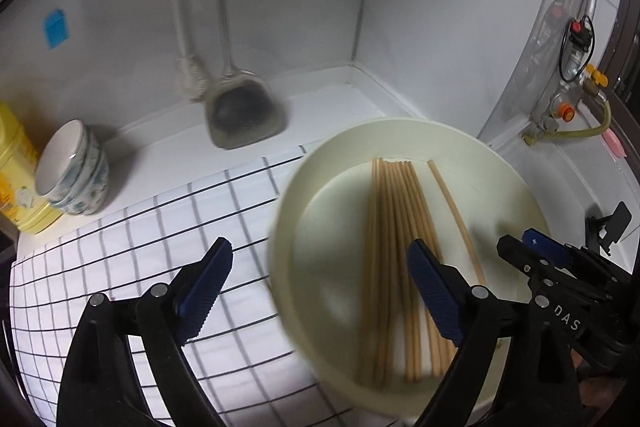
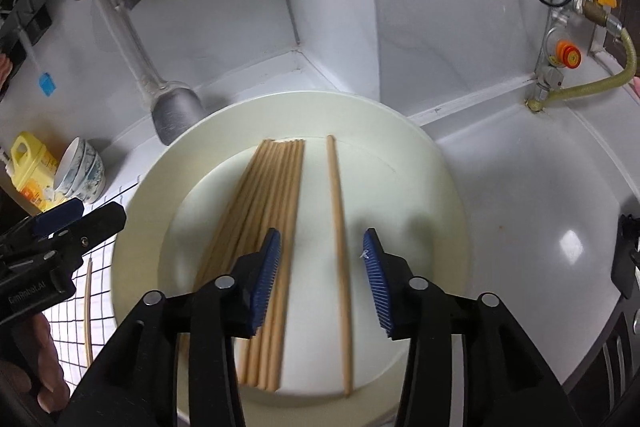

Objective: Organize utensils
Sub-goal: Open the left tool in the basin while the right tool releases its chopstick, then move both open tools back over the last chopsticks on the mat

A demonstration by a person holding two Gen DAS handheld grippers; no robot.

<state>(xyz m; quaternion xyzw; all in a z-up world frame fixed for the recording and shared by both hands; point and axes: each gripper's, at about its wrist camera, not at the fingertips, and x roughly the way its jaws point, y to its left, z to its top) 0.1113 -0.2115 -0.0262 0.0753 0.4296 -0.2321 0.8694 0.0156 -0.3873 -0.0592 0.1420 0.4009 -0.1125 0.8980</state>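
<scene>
A cream plate (image 2: 432, 187) sits on the white surface (image 2: 540, 195), its far rim near the corner where two walls meet. On the plate, a bundle of chopsticks (image 2: 276, 195) lies side by side, long axes running from near rim to far rim; a single chopstick (image 2: 338, 219) lies parallel, just right of the bundle with bare plate between. The right hand-held gripper (image 2: 322, 275) hangs spread open, straddling that single chopstick. The left hand-held gripper (image 1: 320, 291) is open too, over the plate's left rim and a checked cloth (image 1: 160, 227).
</scene>
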